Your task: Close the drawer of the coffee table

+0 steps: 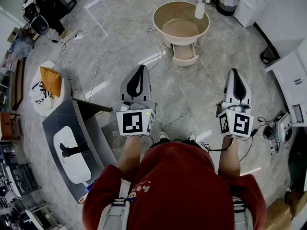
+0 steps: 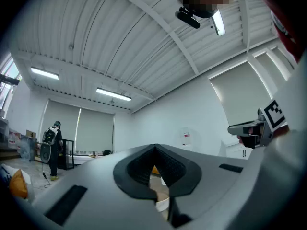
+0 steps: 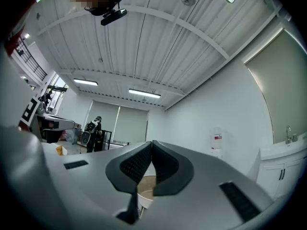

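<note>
Both claws, left claw [image 1: 141, 71] and right claw [image 1: 234, 73], are clenched empty, well apart from the open drawer [image 1: 184, 54] jutting from the round counter [image 1: 162, 11] ahead, probably readied as blunt pushers.

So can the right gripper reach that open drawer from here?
Probably not yet: the drawer lies well ahead of the right gripper, across open floor. Nothing blocks the way; stepping closer should do.
</note>
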The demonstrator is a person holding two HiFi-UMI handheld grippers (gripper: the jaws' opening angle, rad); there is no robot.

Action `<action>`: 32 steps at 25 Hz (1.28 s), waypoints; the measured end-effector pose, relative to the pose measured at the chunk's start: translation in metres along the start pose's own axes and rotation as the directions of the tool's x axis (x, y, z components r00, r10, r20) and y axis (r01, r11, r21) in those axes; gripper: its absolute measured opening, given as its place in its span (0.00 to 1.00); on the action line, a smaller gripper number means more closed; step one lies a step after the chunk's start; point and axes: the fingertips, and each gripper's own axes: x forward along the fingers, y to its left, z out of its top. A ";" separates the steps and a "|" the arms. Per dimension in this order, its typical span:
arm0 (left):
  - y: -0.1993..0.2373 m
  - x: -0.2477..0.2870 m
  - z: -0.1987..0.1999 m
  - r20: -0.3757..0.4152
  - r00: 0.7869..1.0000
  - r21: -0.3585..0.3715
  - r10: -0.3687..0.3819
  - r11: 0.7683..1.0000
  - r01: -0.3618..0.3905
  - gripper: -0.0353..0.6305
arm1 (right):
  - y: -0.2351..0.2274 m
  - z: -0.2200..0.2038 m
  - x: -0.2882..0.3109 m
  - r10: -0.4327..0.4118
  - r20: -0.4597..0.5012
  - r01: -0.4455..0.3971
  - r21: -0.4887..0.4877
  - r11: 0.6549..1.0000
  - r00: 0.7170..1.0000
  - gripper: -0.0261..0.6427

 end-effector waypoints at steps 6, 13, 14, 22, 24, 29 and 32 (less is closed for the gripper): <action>-0.025 0.006 0.001 -0.014 1.000 0.029 0.003 1.000 -0.003 0.07 | -0.027 0.001 -0.003 -0.002 0.004 0.002 0.016 1.000 1.000 0.07; -0.050 0.010 0.004 -0.011 1.000 0.045 0.010 0.999 -0.010 0.07 | -0.047 -0.001 -0.002 0.015 0.019 -0.016 0.044 0.999 1.000 0.07; -0.055 0.011 0.004 -0.011 1.000 0.045 0.013 0.999 -0.012 0.07 | -0.050 -0.002 -0.004 0.019 0.027 -0.020 0.056 0.998 0.999 0.07; -0.121 0.012 -0.024 -0.104 0.995 0.061 -0.006 0.998 0.012 0.07 | -0.092 -0.037 -0.030 0.050 -0.014 -0.048 0.086 0.995 0.999 0.07; -0.138 0.013 -0.031 -0.122 0.992 0.078 -0.008 0.997 0.018 0.07 | -0.107 -0.048 -0.037 0.058 -0.032 -0.055 0.081 0.995 0.998 0.07; -0.165 0.014 -0.039 -0.143 0.990 0.091 -0.002 0.996 0.015 0.07 | -0.132 -0.072 -0.045 0.072 -0.066 -0.065 0.106 0.992 0.995 0.07; -0.169 0.018 -0.042 -0.138 0.990 0.084 0.007 0.996 0.005 0.07 | -0.133 -0.078 -0.041 0.092 -0.072 -0.084 0.108 0.991 0.993 0.07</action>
